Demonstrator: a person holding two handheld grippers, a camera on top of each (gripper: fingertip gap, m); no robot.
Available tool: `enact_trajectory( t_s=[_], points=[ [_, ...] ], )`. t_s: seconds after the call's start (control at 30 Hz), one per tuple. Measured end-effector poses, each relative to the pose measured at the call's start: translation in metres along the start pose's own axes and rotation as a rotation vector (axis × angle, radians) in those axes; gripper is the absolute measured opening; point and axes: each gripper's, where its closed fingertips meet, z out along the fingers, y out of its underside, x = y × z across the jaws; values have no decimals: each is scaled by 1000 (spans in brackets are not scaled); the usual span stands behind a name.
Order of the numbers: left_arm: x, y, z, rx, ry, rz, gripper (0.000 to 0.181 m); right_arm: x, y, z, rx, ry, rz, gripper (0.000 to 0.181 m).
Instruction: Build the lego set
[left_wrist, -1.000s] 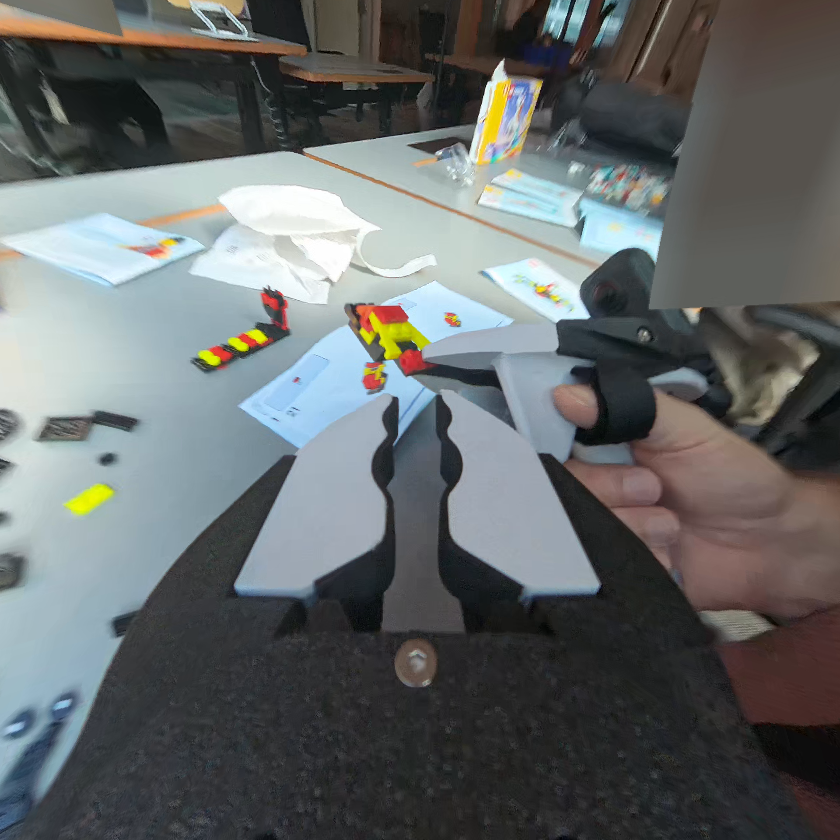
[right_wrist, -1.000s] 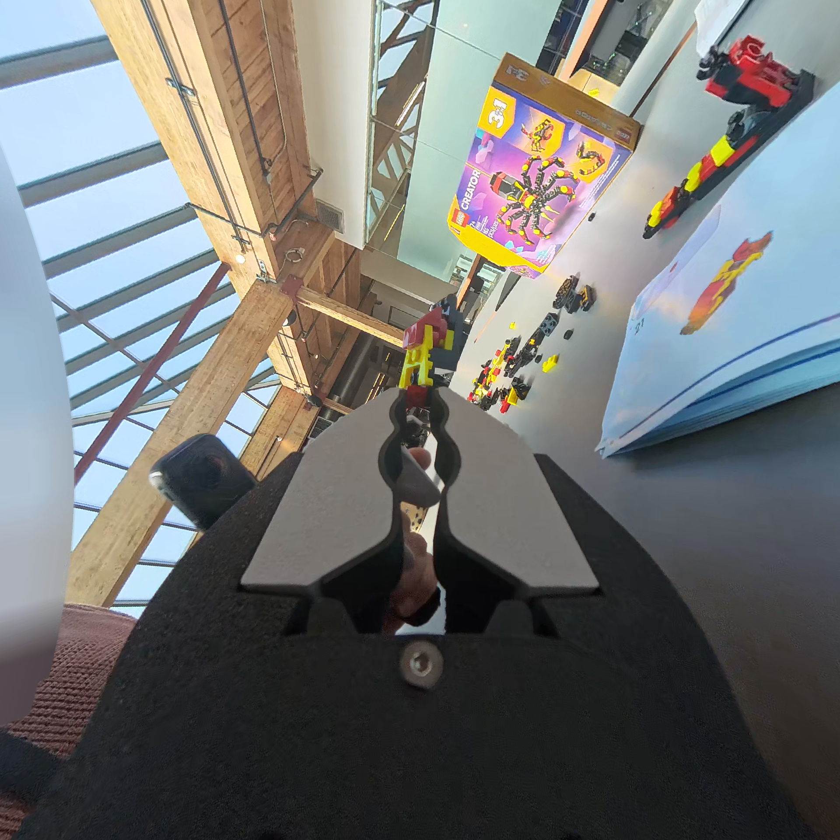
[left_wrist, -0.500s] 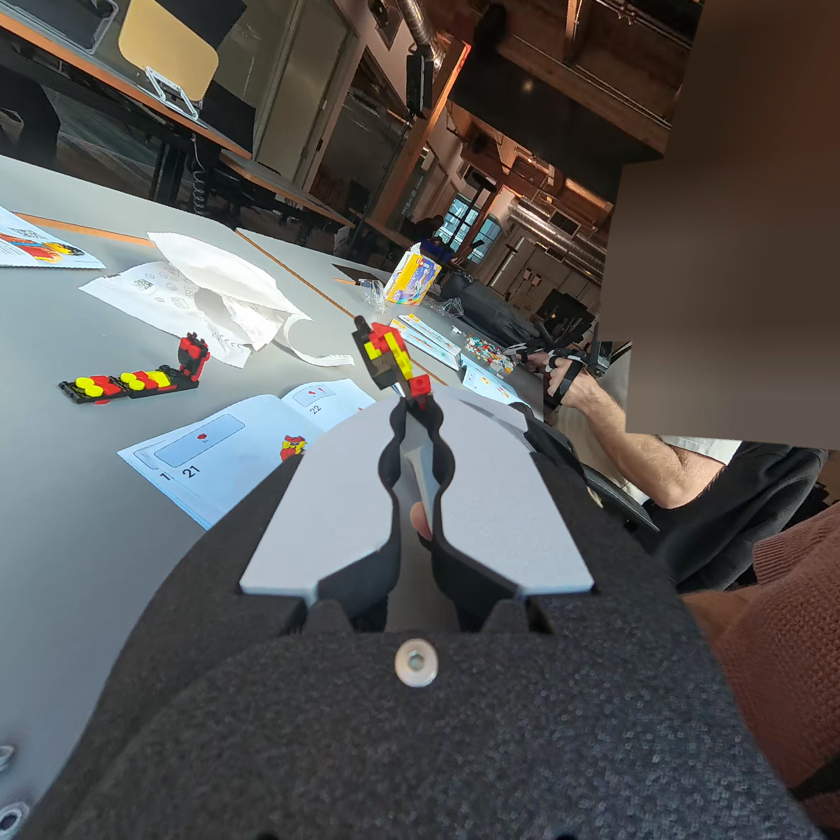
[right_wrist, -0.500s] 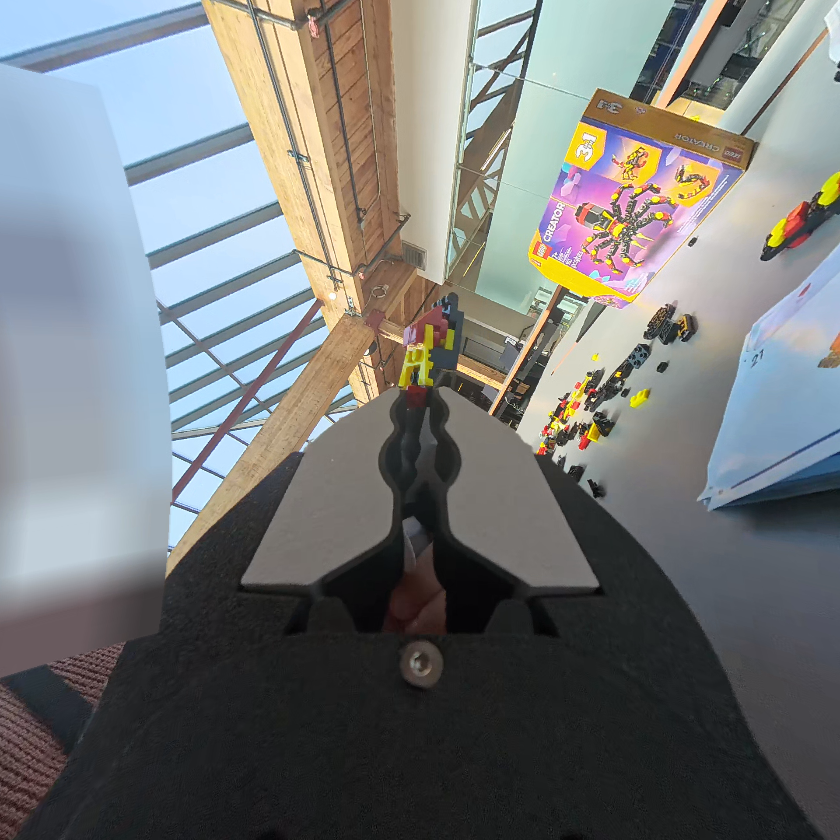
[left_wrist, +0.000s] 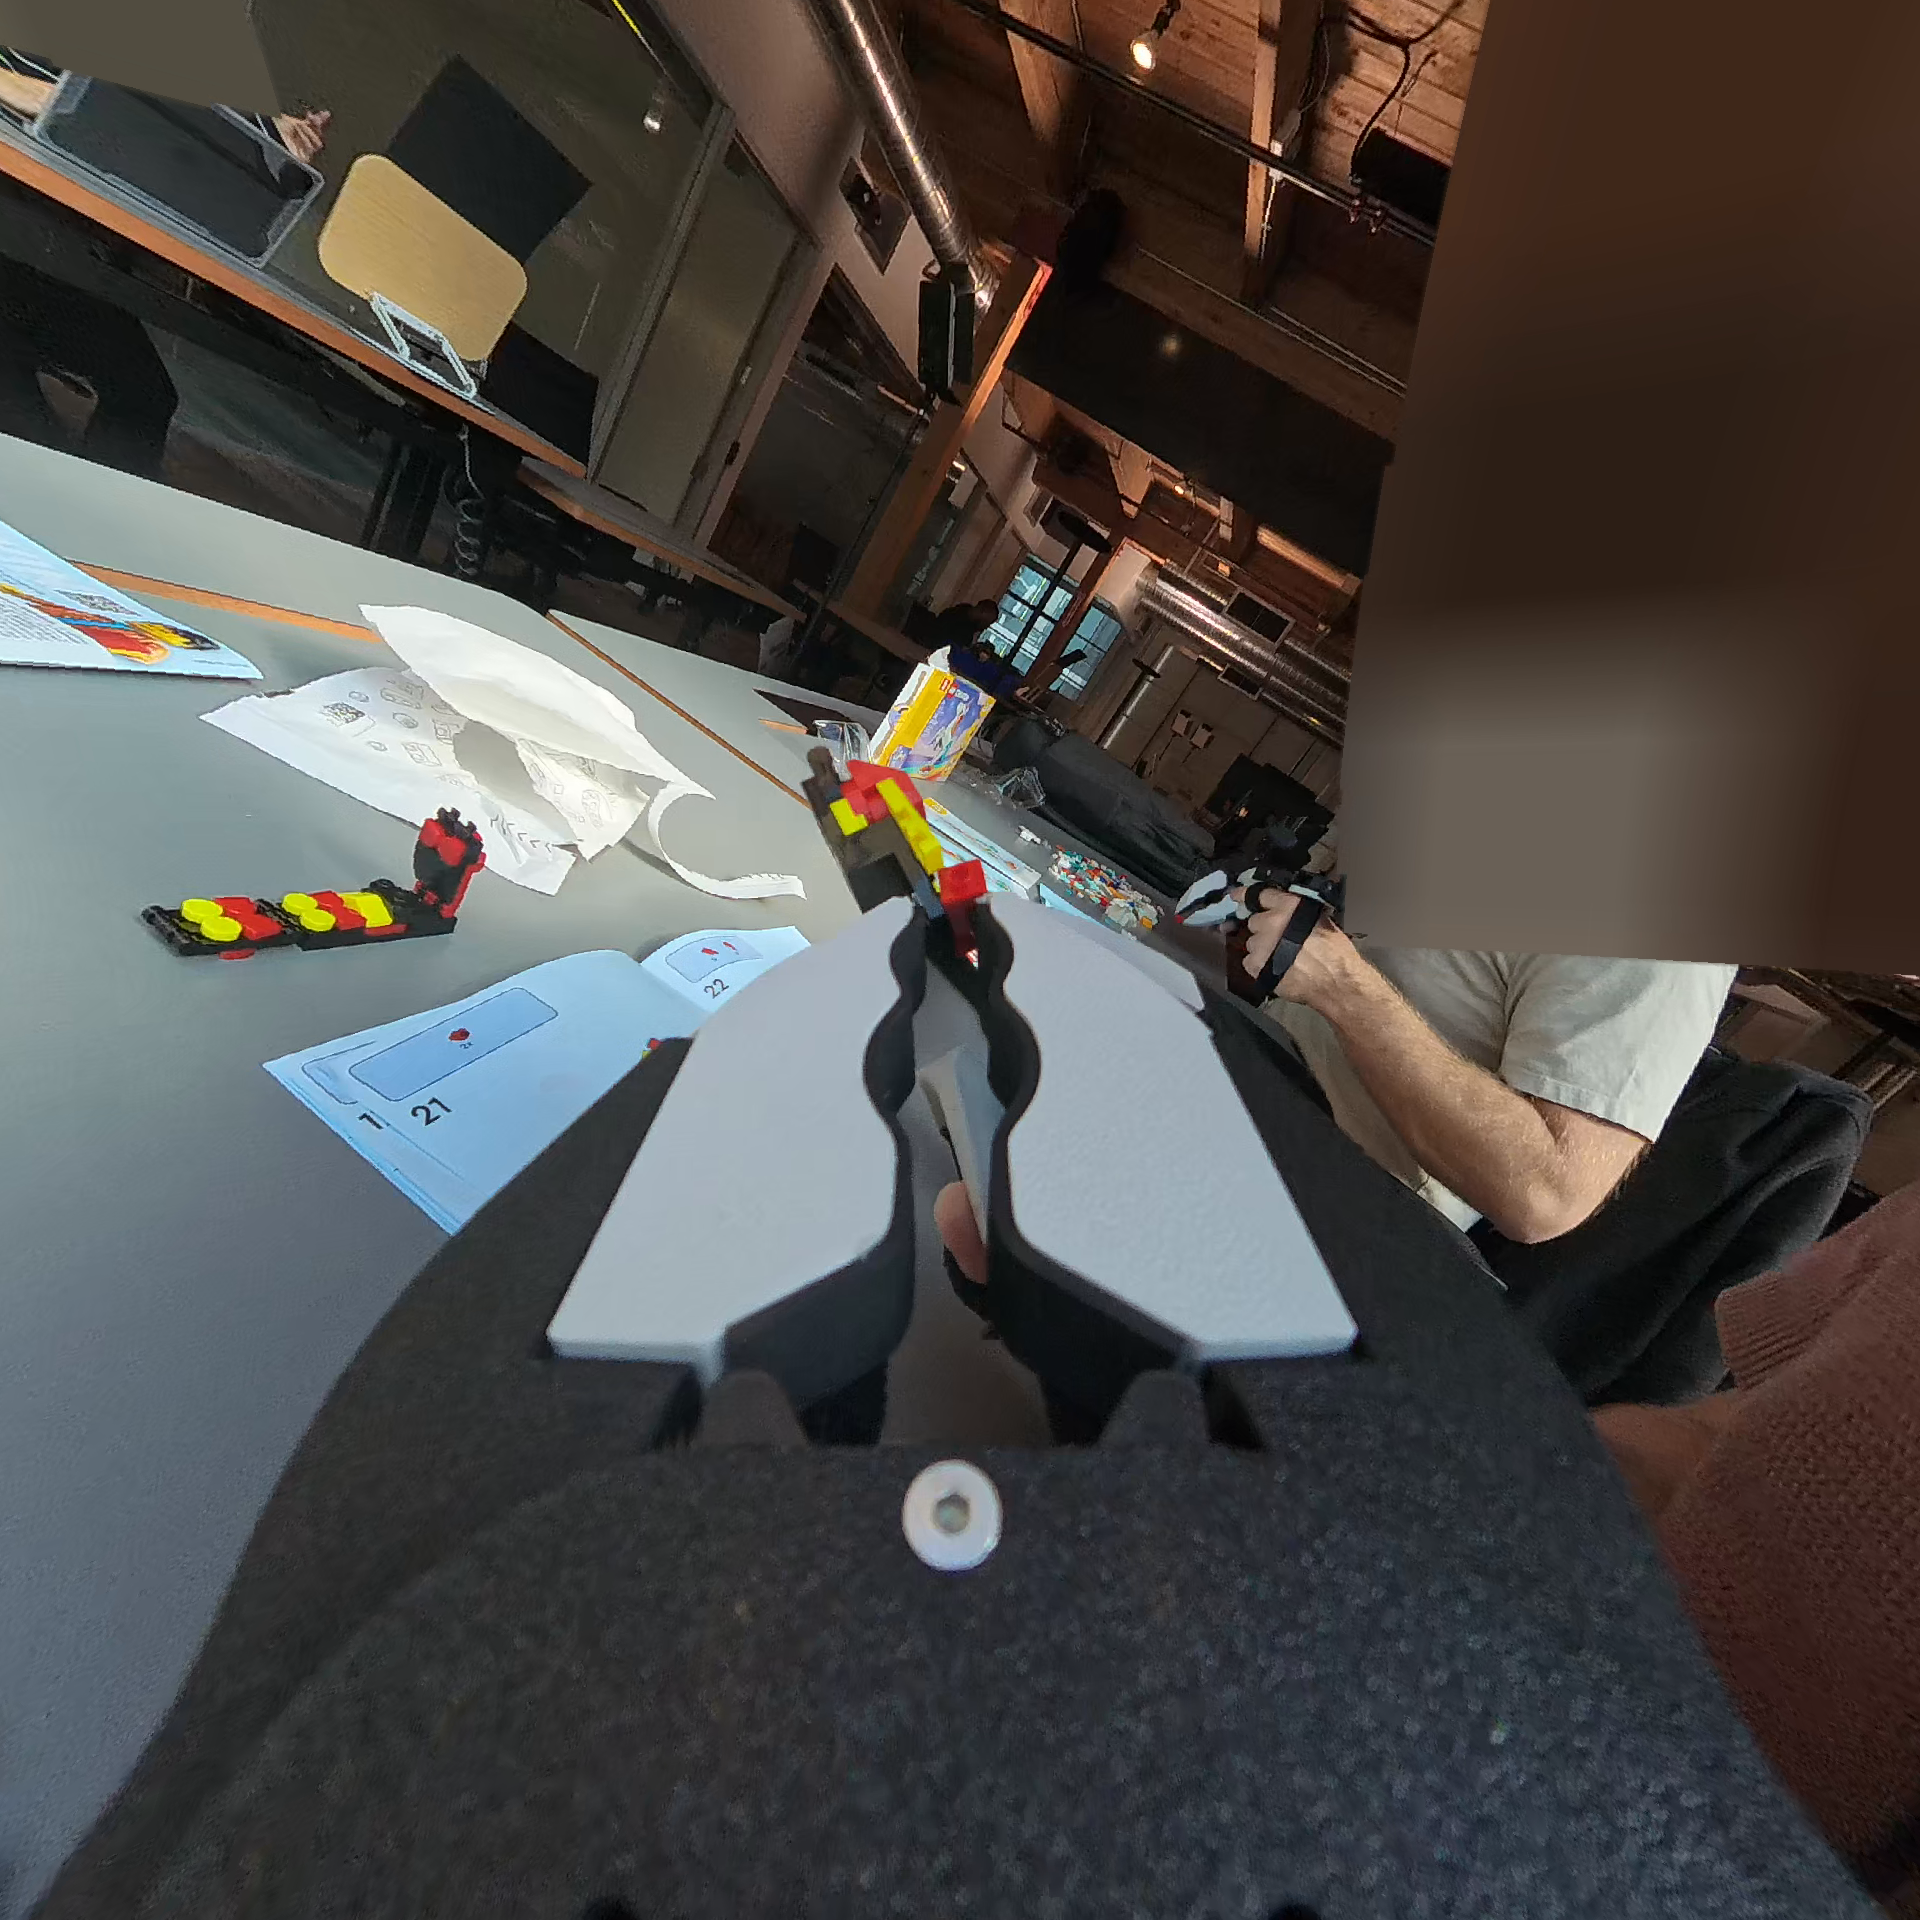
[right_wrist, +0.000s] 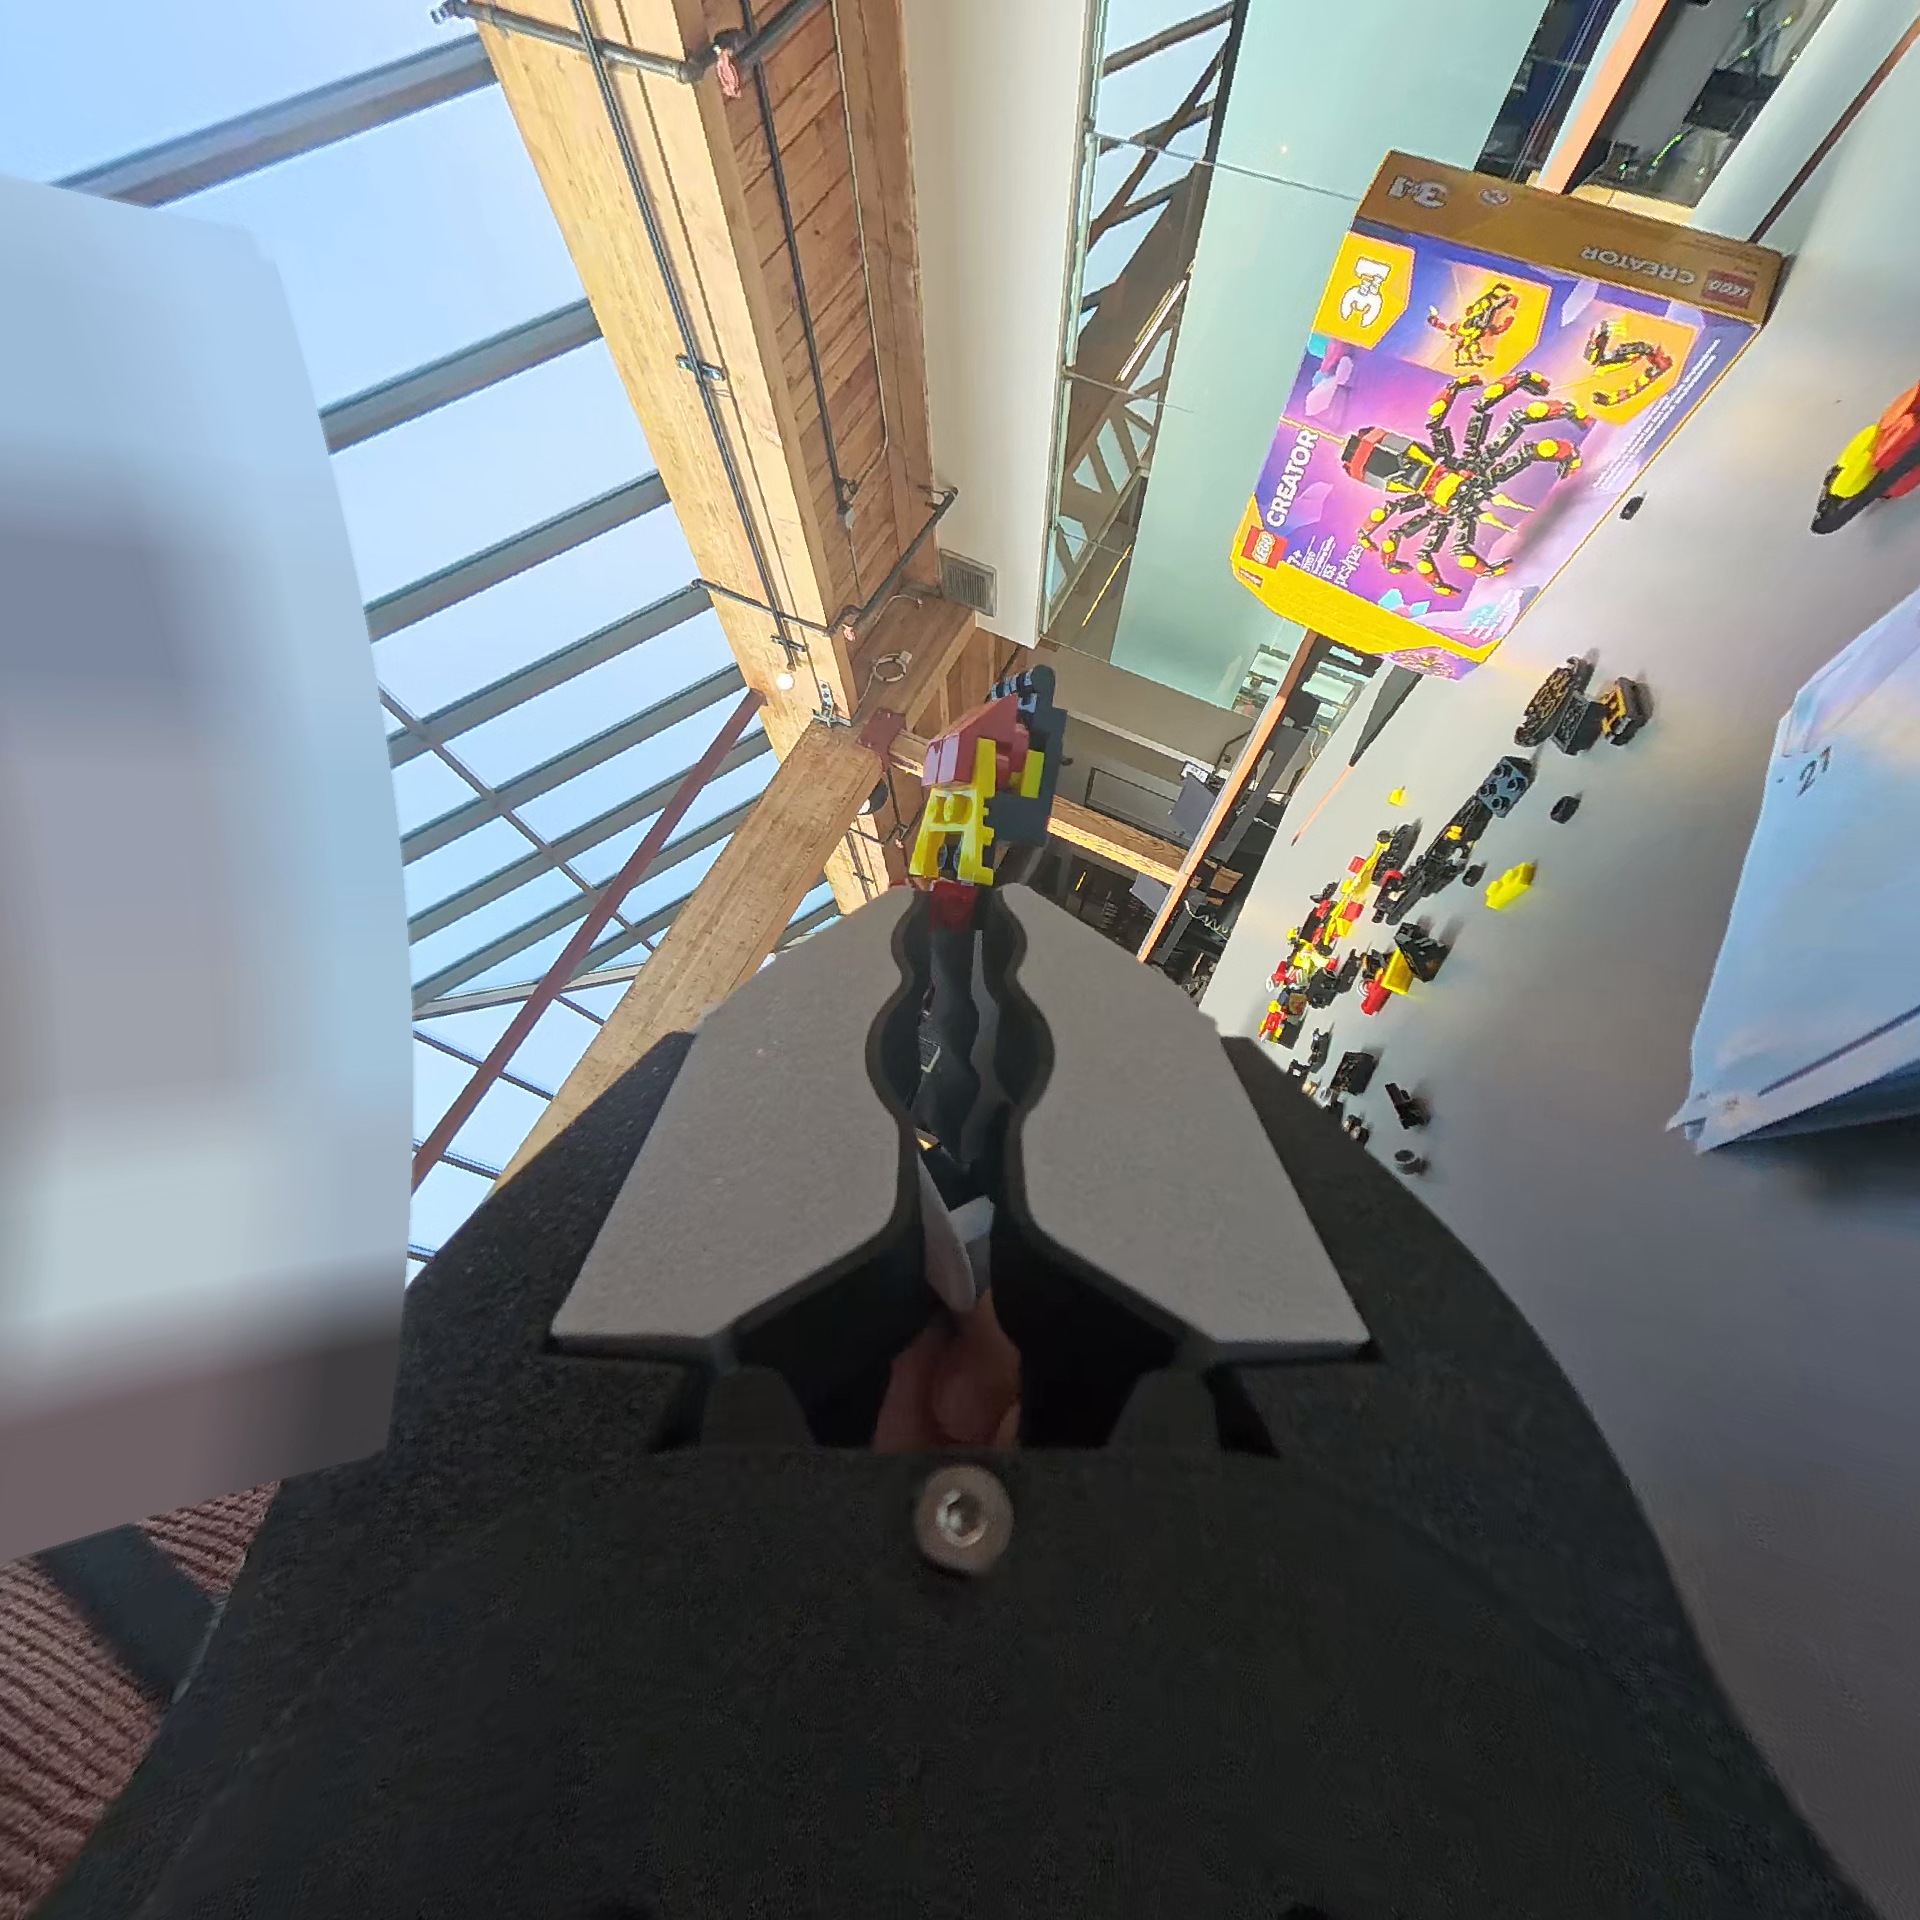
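A small red, yellow and black lego assembly (left_wrist: 883, 826) is held in the air above the grey table (left_wrist: 156, 1195). My left gripper (left_wrist: 951, 914) is shut on its lower red end. My right gripper (right_wrist: 956, 899) is shut on the same assembly (right_wrist: 982, 790) from the opposite side. In each view, one grey finger of the other gripper shows through the gap between the jaws. A finished black strip with red and yellow studs (left_wrist: 301, 920) lies on the table to the left. The open instruction booklet (left_wrist: 499, 1049) lies just beyond my left gripper.
A torn white paper bag (left_wrist: 499, 717) lies behind the strip. The purple and yellow set box (right_wrist: 1475, 436) stands on the table, with several loose pieces (right_wrist: 1382, 935) in front of it. Another person's arm (left_wrist: 1455, 1101) with a gripper is at the right. Both grippers' tips are close together, under 4 cm apart.
My left gripper, open and apart from the assembly a second ago, has swung up, come to the assembly held by the right gripper and shut on it. Both views have tilted upward.
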Motion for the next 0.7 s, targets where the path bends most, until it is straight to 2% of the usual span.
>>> enact_trajectory(
  t_s=[0.37, 0.7],
  points=[
    [3, -8, -6, 107, 49, -30, 7, -6, 5, 5, -2, -36, -14, 9],
    [2, -7, -9, 101, 49, -20, 6, -4, 7, 5, -28, -8, -79, 9]
  ],
)
